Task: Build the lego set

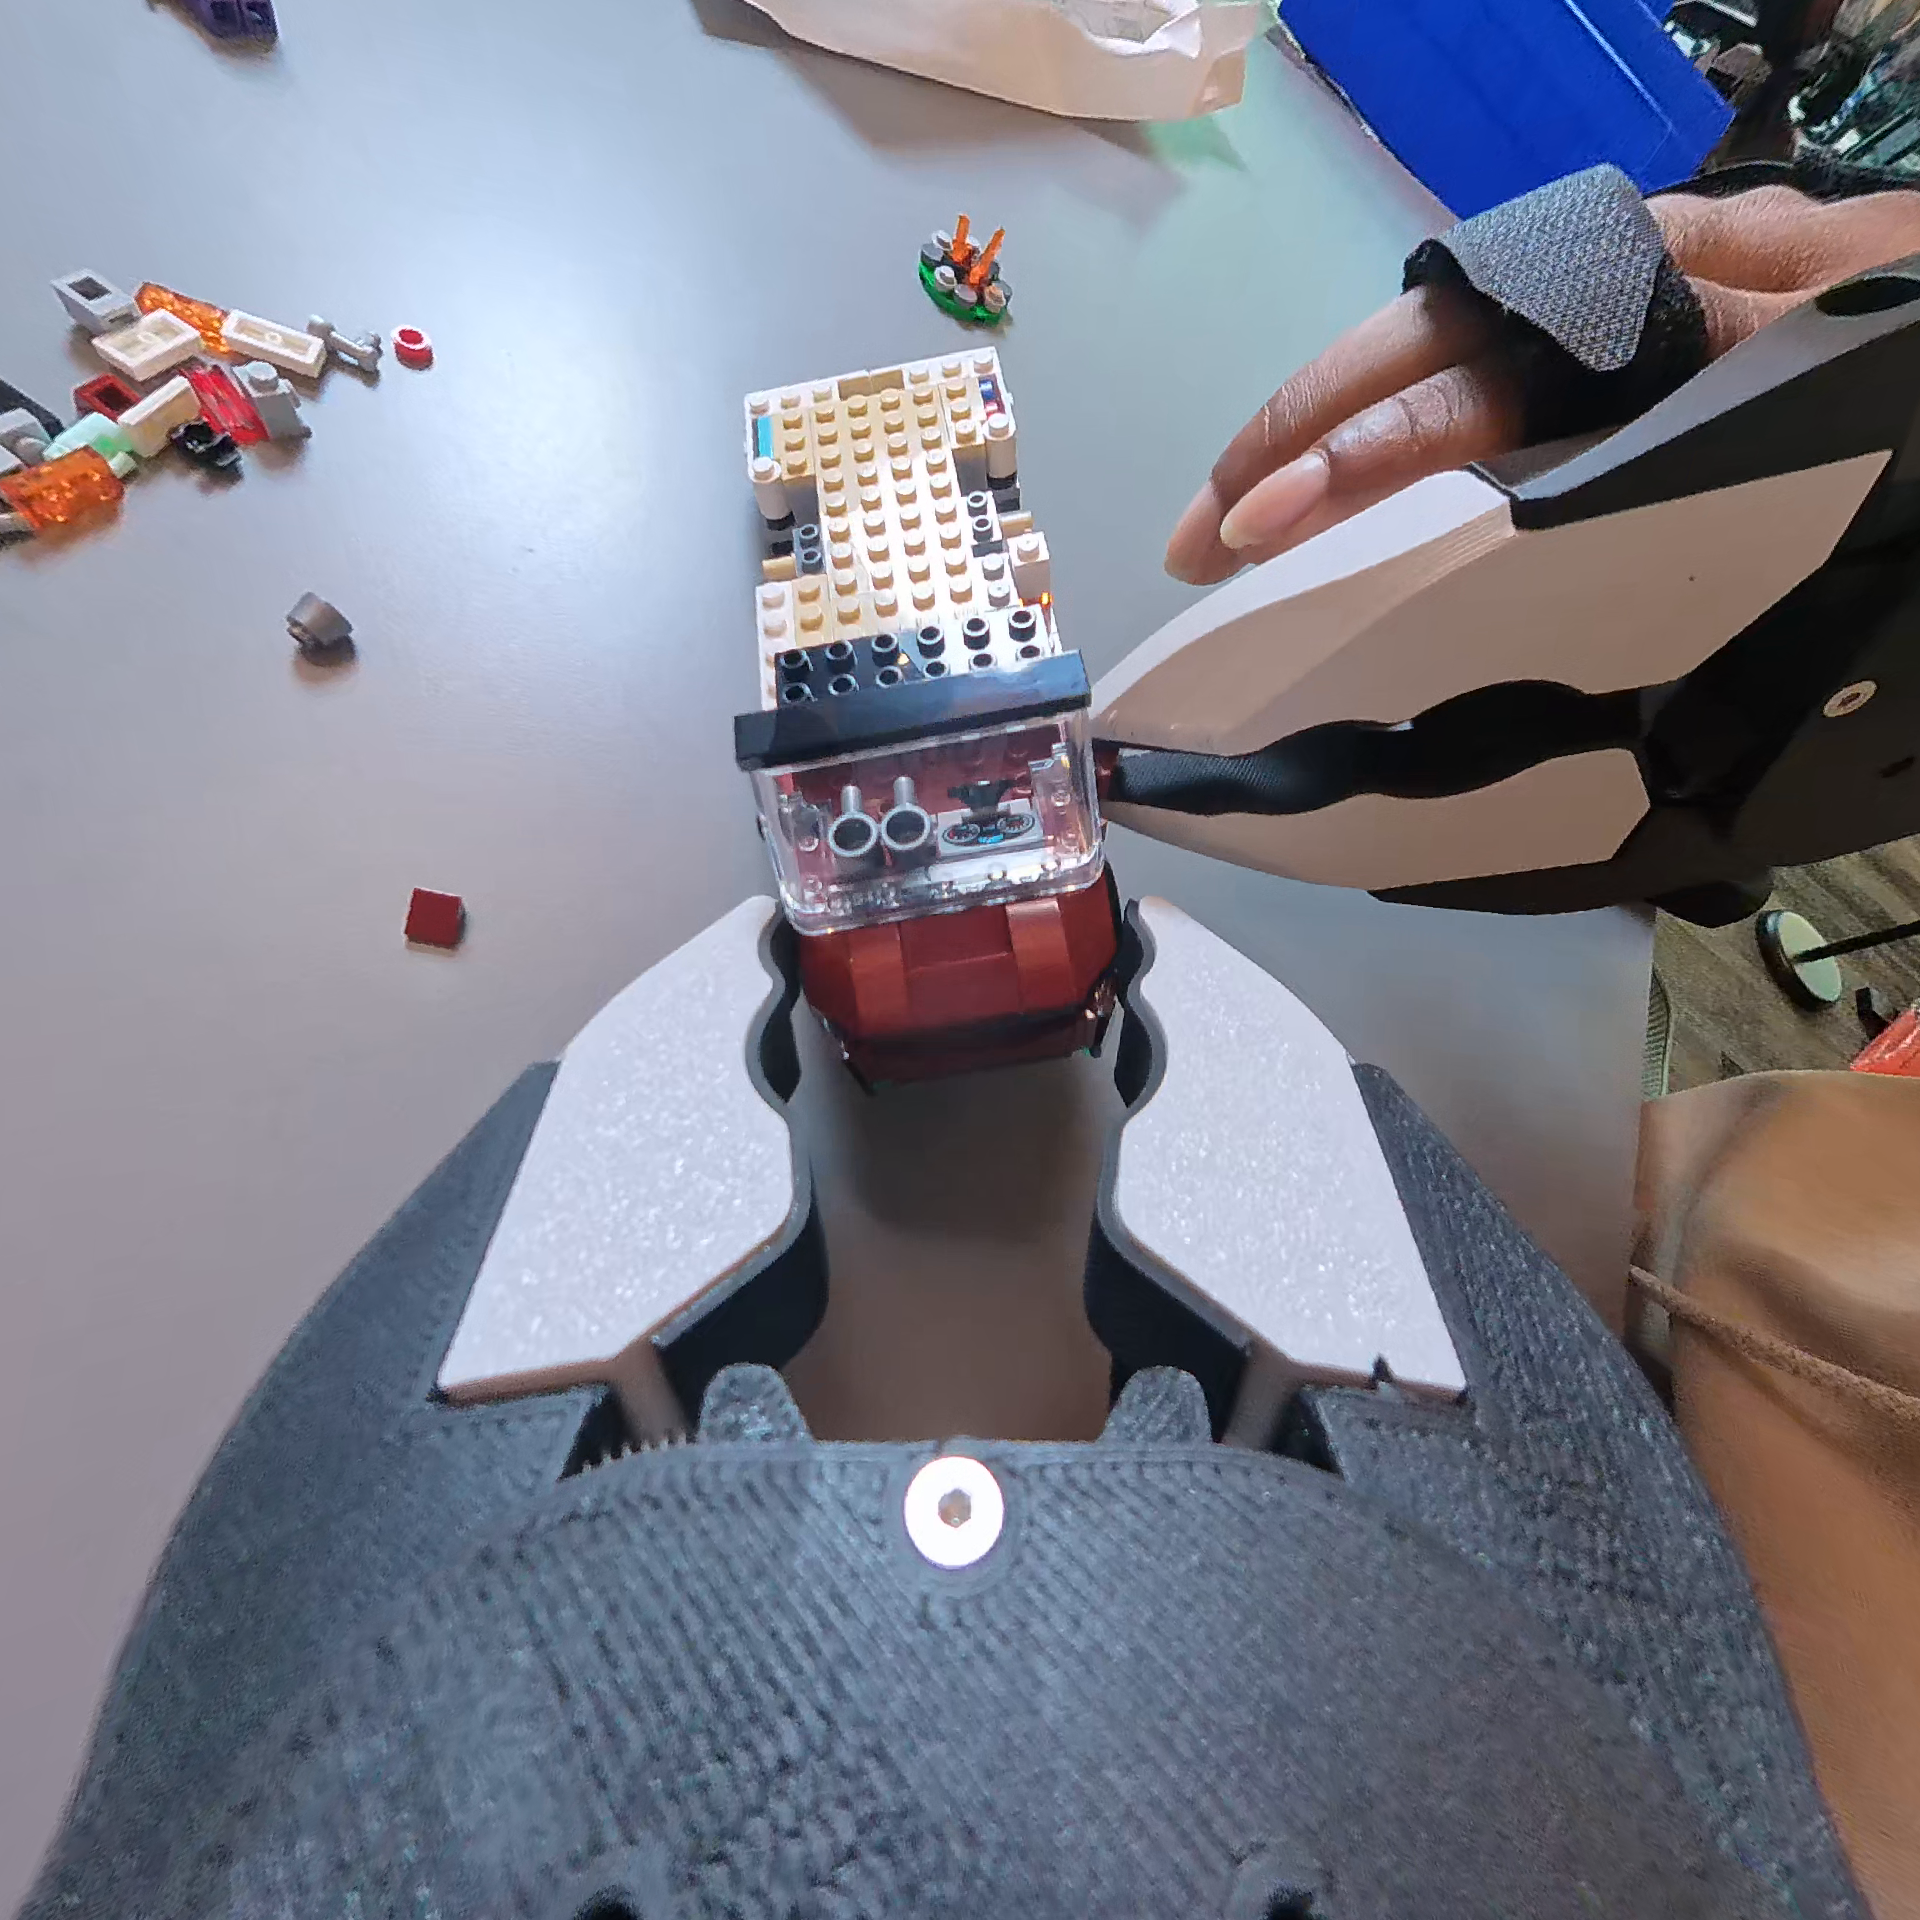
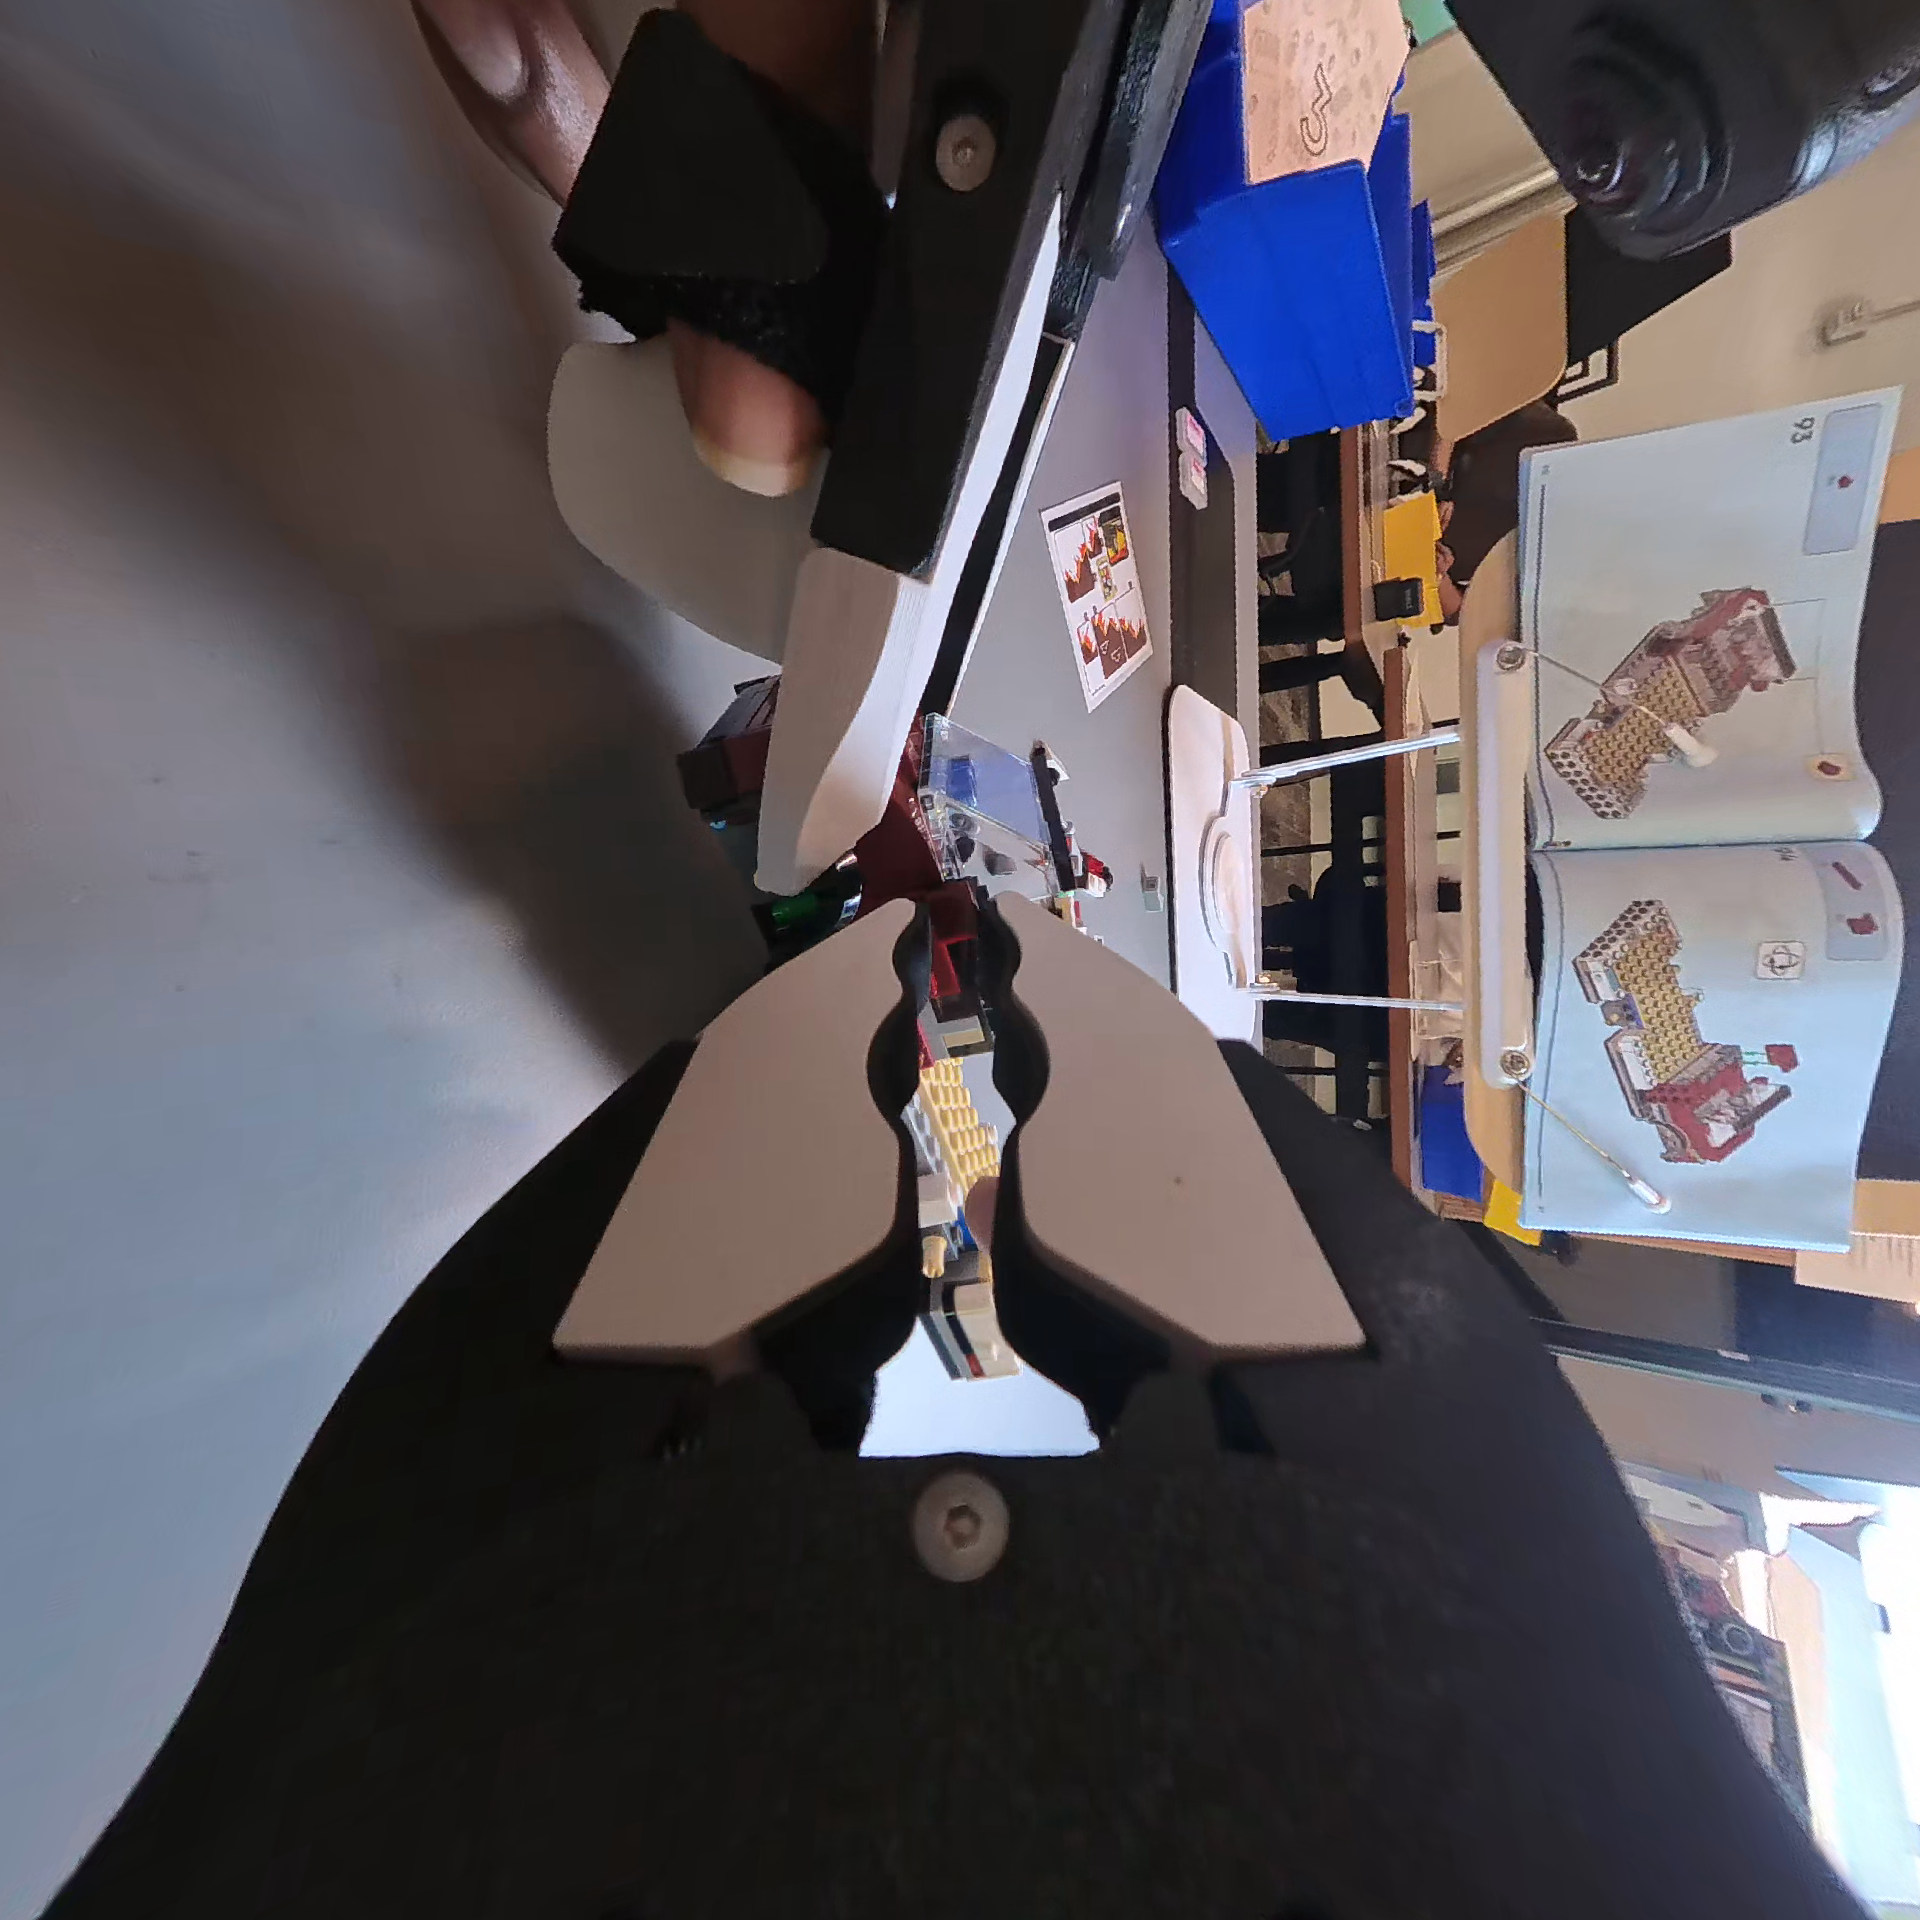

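Observation:
A brick-built truck (image 1: 904,540) with a tan studded bed, a clear cab and a dark red front stands on the grey table (image 1: 520,727). My left gripper (image 1: 951,935) is shut on the truck's dark red front, one pad on each side. My right gripper (image 1: 1107,764) comes in from the right at the cab's side. Its pads are shut on a small dark red piece (image 2: 947,948) that sits against the cab. In the right wrist view my right gripper (image 2: 954,914) points at the truck's clear cab (image 2: 987,800), with a left finger (image 2: 831,748) just beyond.
Loose bricks (image 1: 156,384), a grey piece (image 1: 320,623) and a dark red tile (image 1: 434,916) lie at the left. A green round piece with orange flames (image 1: 966,272) sits behind the truck. A blue bin (image 1: 1496,83), a paper bag (image 1: 997,42) and an open booklet on a stand (image 2: 1704,831) are farther off. My two grippers' fingertips are within a few centimetres of each other.

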